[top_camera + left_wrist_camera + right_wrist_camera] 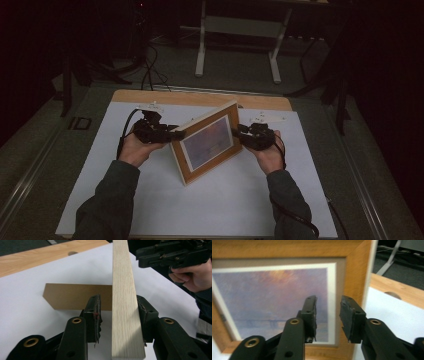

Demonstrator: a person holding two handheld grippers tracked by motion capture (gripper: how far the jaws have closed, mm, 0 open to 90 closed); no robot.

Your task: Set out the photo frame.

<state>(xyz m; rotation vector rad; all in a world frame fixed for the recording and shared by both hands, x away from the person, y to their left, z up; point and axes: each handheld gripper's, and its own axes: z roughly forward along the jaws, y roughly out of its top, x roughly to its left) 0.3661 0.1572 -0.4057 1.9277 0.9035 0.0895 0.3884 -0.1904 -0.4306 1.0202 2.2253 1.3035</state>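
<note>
A wooden picture frame [207, 142] with a purple-toned print stands tilted on the white sheet, propped by its brown back stand [75, 296]. My left gripper [175, 134] is at the frame's left side. In the left gripper view the pale side edge of the frame [123, 302] runs between its jaws [117, 305]. The left pad stands clear of the wood and the right pad sits close beside it. My right gripper [236, 132] is at the frame's right side. It [328, 302] is open, with nothing between its pads, in front of the print [274, 297]. The right gripper [172, 253] also appears beyond the frame.
A white sheet [225, 200] covers most of the wooden tabletop [200, 97]. Behind the table are a white metal stand [240, 30] and cables [150, 70] on the dark floor. A round hole [393, 294] marks the wooden strip at the back.
</note>
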